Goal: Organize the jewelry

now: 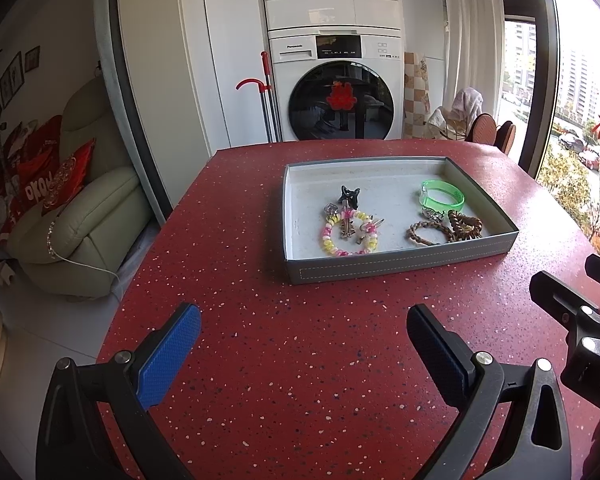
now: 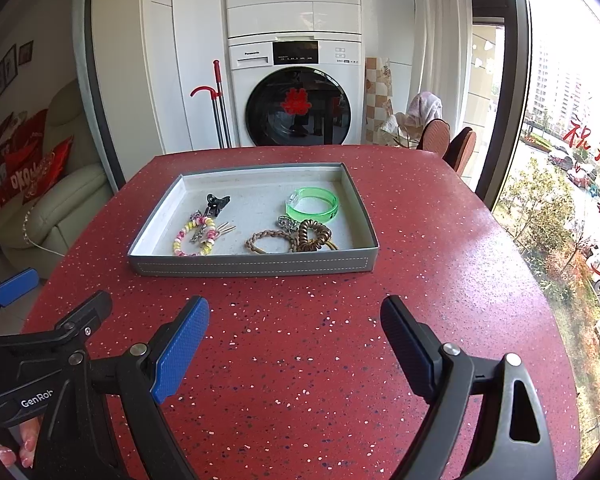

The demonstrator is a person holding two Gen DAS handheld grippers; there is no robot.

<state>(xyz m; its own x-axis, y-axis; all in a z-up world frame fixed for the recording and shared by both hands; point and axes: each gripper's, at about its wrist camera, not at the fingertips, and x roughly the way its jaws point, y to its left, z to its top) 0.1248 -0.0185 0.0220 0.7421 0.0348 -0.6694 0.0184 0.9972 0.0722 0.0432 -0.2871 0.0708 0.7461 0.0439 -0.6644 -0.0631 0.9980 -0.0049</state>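
Where a washer backs the red speckled bench: grey tray lying crosswise, jewelry inside; both tongs apart, empty.

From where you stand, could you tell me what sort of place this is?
Most likely a flat's living and laundry area: a stacked washing machine behind the red table, a cream sofa to the side, and a window overlooking apartment blocks.

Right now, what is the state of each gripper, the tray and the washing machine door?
left gripper: open, empty, above the table.
right gripper: open, empty.
grey tray: uncovered, holds the jewelry.
green bangle: inside the tray, lying flat.
washing machine door: closed.
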